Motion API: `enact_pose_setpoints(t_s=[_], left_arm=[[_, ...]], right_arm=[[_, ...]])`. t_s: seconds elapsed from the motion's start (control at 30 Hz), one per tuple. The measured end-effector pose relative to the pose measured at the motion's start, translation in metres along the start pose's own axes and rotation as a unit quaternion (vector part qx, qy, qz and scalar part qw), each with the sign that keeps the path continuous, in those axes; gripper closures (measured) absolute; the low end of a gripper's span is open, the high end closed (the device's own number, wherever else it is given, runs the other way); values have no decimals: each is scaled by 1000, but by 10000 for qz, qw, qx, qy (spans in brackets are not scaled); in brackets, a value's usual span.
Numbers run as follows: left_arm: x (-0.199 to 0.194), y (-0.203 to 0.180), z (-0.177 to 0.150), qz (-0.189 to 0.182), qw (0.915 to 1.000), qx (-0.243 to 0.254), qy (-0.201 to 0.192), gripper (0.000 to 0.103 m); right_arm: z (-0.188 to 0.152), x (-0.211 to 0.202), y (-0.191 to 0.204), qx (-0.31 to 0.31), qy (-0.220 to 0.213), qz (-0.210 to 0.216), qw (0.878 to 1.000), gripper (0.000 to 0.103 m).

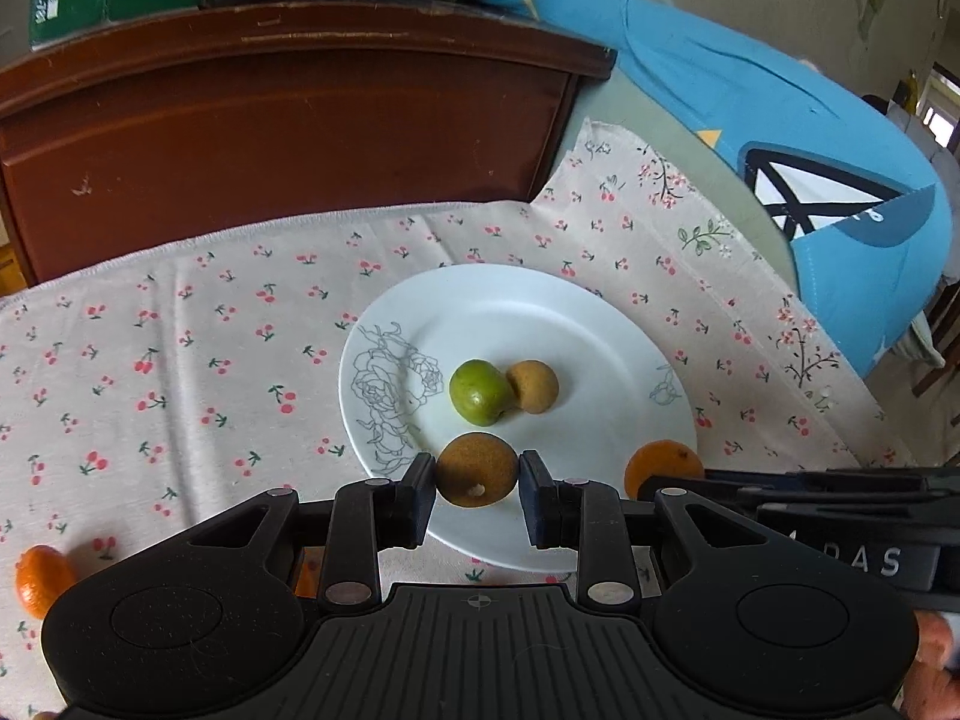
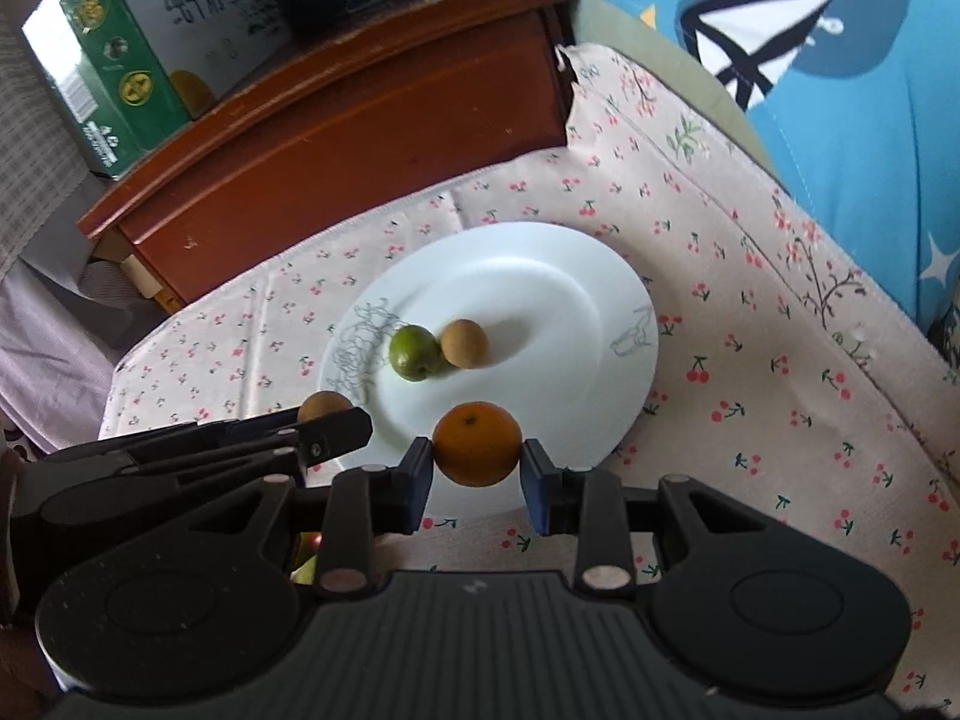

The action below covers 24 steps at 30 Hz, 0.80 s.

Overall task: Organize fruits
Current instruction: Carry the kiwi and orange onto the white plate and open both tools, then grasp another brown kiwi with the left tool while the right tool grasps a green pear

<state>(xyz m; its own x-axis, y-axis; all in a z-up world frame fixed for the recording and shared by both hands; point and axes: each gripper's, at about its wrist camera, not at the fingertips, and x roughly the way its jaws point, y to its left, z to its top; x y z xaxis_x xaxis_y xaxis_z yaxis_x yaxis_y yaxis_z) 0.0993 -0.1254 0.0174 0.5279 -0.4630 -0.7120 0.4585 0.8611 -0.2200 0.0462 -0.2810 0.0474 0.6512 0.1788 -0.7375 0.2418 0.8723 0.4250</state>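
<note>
Fruit fills both tools: left tool (image 1: 477, 489) clamps a brown fruit (image 1: 477, 478) over the plate (image 1: 540, 312) rim at lower centre; right tool (image 2: 477, 468) clamps an orange (image 2: 477, 443) there too. Released carelessly, either round fruit could roll off the shallow rim.

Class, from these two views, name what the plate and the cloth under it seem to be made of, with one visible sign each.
Plate: probably glazed ceramic; glossy white with soft highlights and a grey line-drawn flower. Cloth: woven cotton-like fabric, matte; creases, stitched hem, printed cherries.
</note>
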Motion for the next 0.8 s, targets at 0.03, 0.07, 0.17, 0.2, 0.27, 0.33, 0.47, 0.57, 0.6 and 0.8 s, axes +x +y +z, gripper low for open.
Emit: enact_pose_setpoints(t_s=[0.03, 0.07, 0.17, 0.2, 0.27, 0.33, 0.47, 0.57, 0.6, 0.8], left_arm=[[2, 0, 1, -6, 10000, 4, 4, 76], [3, 0, 2, -4, 10000, 16, 1, 76], [7, 0, 4, 40, 10000, 35, -19, 75], [7, 0, 5, 48, 10000, 42, -28, 74], [7, 0, 7, 68, 9999, 59, -57, 73], [5, -1, 9, 77, 9999, 75, -96, 68], [-5, -4, 12, 205, 9994, 87, -270, 46], [-14, -2, 15, 354, 9988, 21, -329, 29], [-17, -1, 16, 388, 9986, -3, -348, 27], [-34, 4, 18, 591, 9976, 118, -351, 22]], right_arm=[[0, 2, 0, 16, 14, -9, 10000, 71], [1, 4, -1, 32, 25, -15, 10000, 71], [1, 10, -2, 103, 67, -55, 9999, 71], [2, 11, -3, 134, 79, -65, 9999, 71], [2, 13, -4, 196, 70, -67, 9998, 71], [4, 12, -5, 228, 0, -53, 9997, 69], [8, 7, -8, 377, -154, 14, 9992, 69], [11, 2, -9, 424, -249, 81, 9988, 69], [11, 1, -9, 426, -275, 79, 9987, 69], [11, -2, -4, 234, -282, 120, 9993, 68]])
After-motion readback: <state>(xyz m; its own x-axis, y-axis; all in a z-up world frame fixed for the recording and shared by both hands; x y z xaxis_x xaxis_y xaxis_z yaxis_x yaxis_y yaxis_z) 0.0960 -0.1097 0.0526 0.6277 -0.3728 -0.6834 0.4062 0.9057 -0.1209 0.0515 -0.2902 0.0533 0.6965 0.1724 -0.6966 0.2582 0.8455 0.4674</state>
